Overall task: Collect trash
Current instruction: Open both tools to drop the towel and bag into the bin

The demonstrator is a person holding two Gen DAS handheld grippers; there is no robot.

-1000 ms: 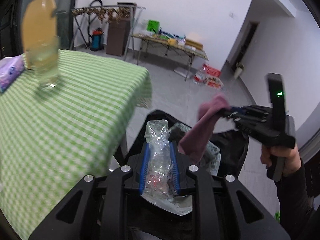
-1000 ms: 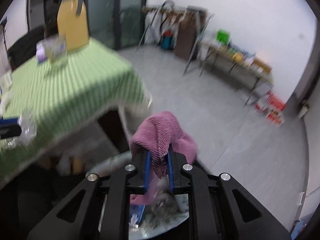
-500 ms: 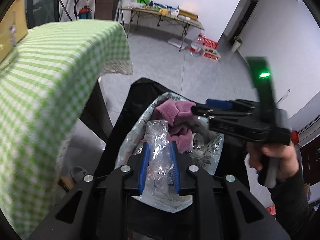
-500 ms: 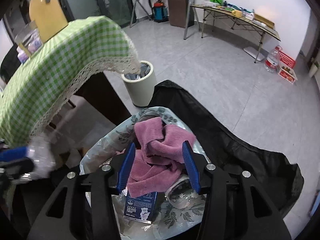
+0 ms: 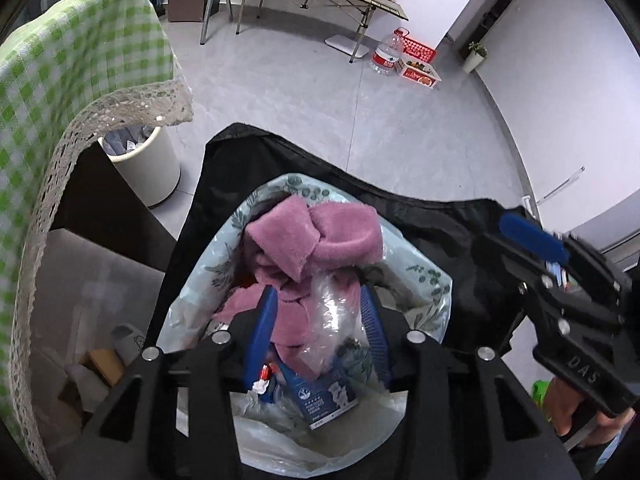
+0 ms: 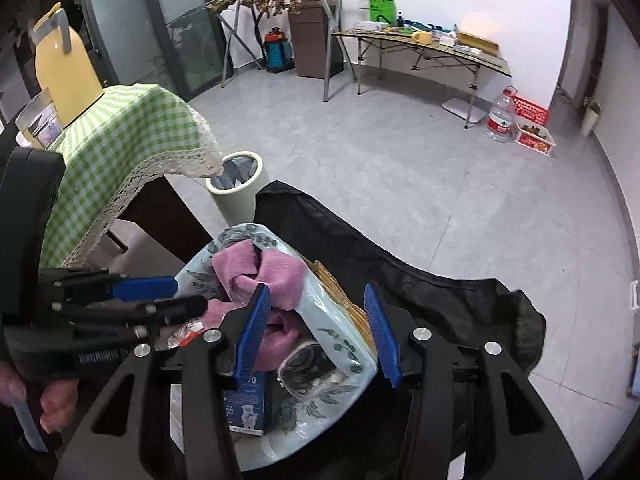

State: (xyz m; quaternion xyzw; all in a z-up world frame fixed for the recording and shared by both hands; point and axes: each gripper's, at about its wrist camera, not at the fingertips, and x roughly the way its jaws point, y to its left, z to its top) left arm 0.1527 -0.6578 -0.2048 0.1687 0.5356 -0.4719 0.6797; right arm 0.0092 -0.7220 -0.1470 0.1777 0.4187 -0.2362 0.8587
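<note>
Now left tongs (image 5: 316,332) had just opened; clear plastic wrapper (image 5: 328,320) lay loose between them, directly below, over the floral trash bag (image 5: 424,280); right tongs (image 6: 318,332) wide, empty; pink cloth (image 5: 316,236) already in the bag.

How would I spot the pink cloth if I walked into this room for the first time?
Find the table with the green checked tablecloth; just past its lace corner a black bag sits on the grey floor, lined with a pale leaf-printed bag. The pink cloth lies crumpled on top of the rubbish inside. It is the only soft, fuzzy pink thing there, among clear plastic and a blue carton.
</note>
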